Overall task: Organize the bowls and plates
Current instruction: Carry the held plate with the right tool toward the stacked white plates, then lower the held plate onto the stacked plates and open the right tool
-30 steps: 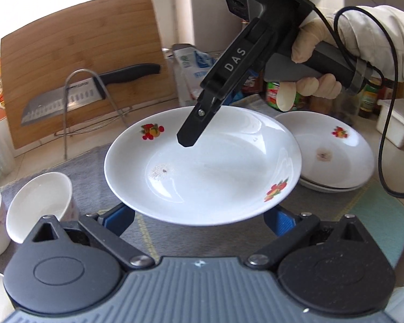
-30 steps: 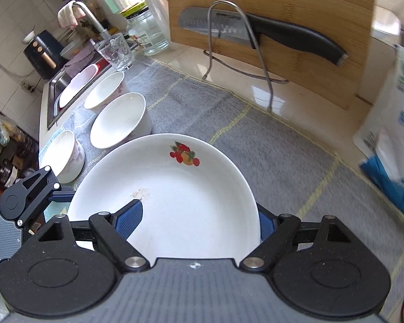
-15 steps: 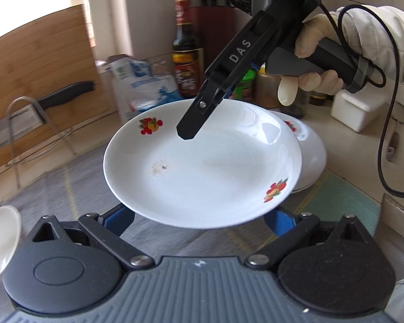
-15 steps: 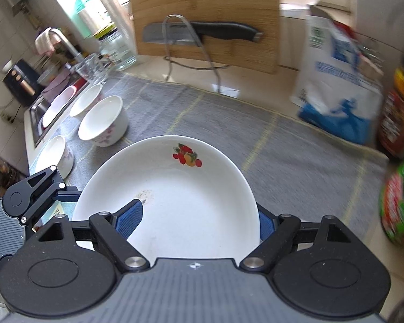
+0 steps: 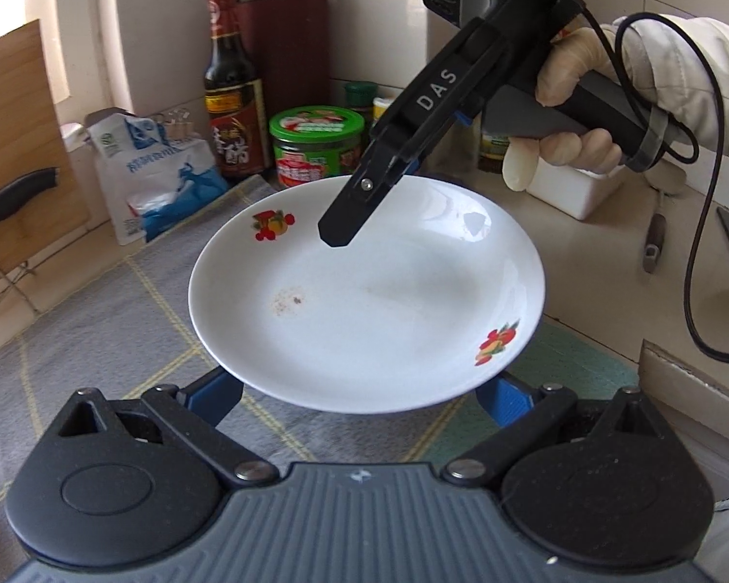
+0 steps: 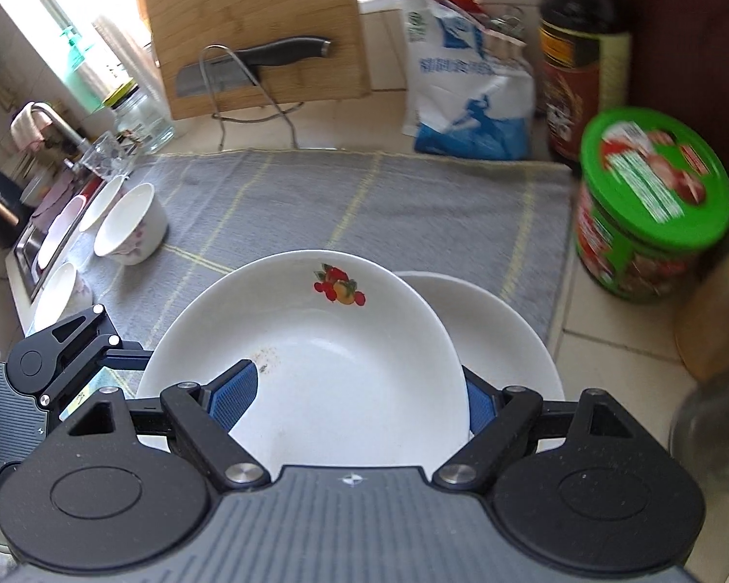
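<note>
L to R: bowls (image 6: 131,226) sit far left on the gray mat (image 6: 364,194), well apart. We've got the plate (image 5: 364,301) up off the mat between both claws. Left claw (image 5: 359,396) cradles the near rim from below, w/ pads hidden, so grip unclear. Right claw (image 6: 355,401) grips the far rim. The plate stack (image 6: 505,335) lies just right and below, partly under our plate, so it's rightward, then down.

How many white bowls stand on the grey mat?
3 bowls: one nearest the mat's middle, one just behind it, one at the near-left edge; more may be hidden.
</note>
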Tool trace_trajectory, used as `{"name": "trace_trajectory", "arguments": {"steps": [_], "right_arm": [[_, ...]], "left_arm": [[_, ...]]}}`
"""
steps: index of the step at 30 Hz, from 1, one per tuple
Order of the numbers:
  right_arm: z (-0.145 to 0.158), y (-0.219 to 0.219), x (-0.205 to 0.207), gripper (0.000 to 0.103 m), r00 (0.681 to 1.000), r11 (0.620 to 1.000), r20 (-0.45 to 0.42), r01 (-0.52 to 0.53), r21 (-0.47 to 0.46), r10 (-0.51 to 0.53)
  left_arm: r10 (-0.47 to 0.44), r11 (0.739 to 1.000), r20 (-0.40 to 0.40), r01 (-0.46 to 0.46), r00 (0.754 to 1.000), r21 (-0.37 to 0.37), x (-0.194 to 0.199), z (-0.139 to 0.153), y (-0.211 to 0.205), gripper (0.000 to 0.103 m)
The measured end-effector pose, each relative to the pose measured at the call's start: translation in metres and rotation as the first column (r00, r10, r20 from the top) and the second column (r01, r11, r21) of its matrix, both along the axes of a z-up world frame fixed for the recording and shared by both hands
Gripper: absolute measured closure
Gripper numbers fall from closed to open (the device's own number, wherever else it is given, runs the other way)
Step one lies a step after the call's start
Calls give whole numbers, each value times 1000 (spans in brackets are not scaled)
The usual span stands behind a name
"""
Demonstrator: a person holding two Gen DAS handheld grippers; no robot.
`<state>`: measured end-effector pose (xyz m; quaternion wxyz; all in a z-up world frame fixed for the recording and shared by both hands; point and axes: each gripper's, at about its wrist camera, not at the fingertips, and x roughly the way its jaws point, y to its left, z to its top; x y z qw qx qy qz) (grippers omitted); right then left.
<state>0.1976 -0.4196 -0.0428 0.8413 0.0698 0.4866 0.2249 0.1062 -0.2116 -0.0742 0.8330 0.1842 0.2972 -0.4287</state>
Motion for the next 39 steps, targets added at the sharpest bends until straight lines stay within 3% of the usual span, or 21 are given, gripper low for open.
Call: {"name": "trace_trajectory", "arguments": {"steps": [30, 39], "right_arm": [[-21, -33, -12, 13, 995, 996, -25, 94, 10, -94], [-14, -33, -19, 7, 993, 993, -7, 120, -2, -120]], "left_arm": [[-56, 998, -22, 57, 998, 34, 16, -12, -16, 2], [-73, 997, -8, 74, 997, 16, 19, -10, -16, 2]]}}
